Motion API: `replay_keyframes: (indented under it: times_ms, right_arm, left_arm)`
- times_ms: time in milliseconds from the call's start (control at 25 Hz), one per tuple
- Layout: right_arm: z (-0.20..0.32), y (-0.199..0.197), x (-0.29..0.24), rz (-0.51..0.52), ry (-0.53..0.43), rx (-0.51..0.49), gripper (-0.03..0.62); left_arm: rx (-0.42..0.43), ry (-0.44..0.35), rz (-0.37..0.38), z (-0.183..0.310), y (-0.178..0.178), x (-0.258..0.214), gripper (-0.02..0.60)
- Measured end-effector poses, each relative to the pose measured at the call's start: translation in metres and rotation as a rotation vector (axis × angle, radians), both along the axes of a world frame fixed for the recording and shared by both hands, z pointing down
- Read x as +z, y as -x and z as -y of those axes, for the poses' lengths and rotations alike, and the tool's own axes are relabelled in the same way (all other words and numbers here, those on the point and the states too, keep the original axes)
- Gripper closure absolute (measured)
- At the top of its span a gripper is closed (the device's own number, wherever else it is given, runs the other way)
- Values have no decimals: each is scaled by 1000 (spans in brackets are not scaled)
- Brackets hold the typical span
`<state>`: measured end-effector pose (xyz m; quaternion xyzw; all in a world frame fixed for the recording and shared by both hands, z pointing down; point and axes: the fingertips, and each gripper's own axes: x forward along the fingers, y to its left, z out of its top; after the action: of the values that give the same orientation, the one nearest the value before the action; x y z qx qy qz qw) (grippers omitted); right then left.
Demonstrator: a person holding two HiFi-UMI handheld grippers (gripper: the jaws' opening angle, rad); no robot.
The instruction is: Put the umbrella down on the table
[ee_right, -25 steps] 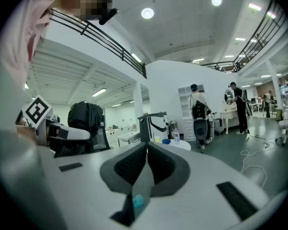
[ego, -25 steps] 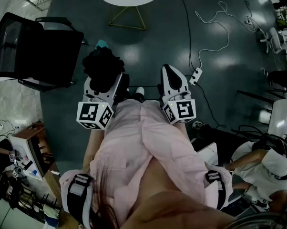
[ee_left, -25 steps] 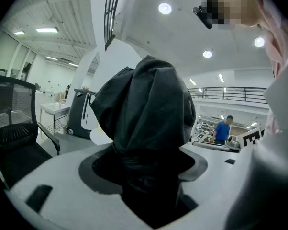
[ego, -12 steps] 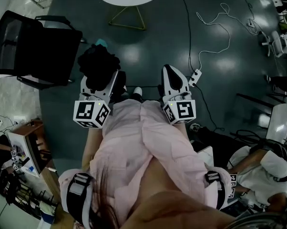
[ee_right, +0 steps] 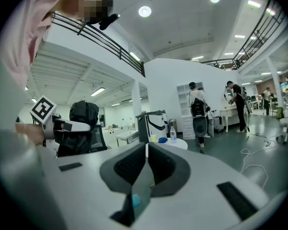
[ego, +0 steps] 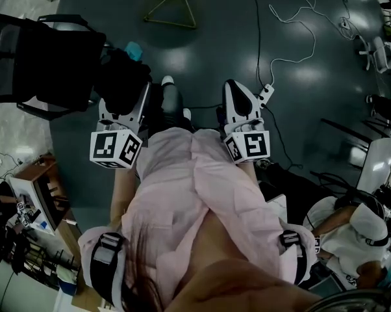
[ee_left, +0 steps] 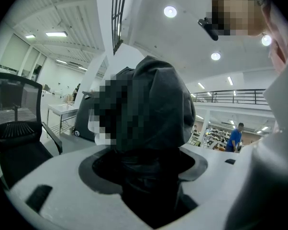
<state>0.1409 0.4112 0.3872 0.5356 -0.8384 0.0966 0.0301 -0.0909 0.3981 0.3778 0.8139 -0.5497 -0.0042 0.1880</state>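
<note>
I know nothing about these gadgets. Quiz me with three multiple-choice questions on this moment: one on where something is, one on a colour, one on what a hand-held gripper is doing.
1. In the head view, the black office chair stands:
A) at the left
B) at the right
C) on top of a table

2. The folded umbrella is:
A) red
B) black
C) yellow

3. The right hand-held gripper is:
A) wide open
B) shut and empty
C) clamped on a bottle

Answers:
1 A, its seat and back sit by that view's left edge.
2 B, dark fabric fills the left gripper view.
3 B, its jaws meet with nothing between them.
</note>
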Motion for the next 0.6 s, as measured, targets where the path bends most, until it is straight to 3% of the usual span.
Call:
replay_keyframes:
  times_ms: [240, 600]
  right_arm:
    - [62, 17, 6, 33, 2, 19, 560]
    - [172, 61, -28, 35, -29, 59, 560]
  left_arm:
    - [22, -2, -19, 62, 14, 5, 268]
    - [122, -19, 7, 173, 36, -22, 268]
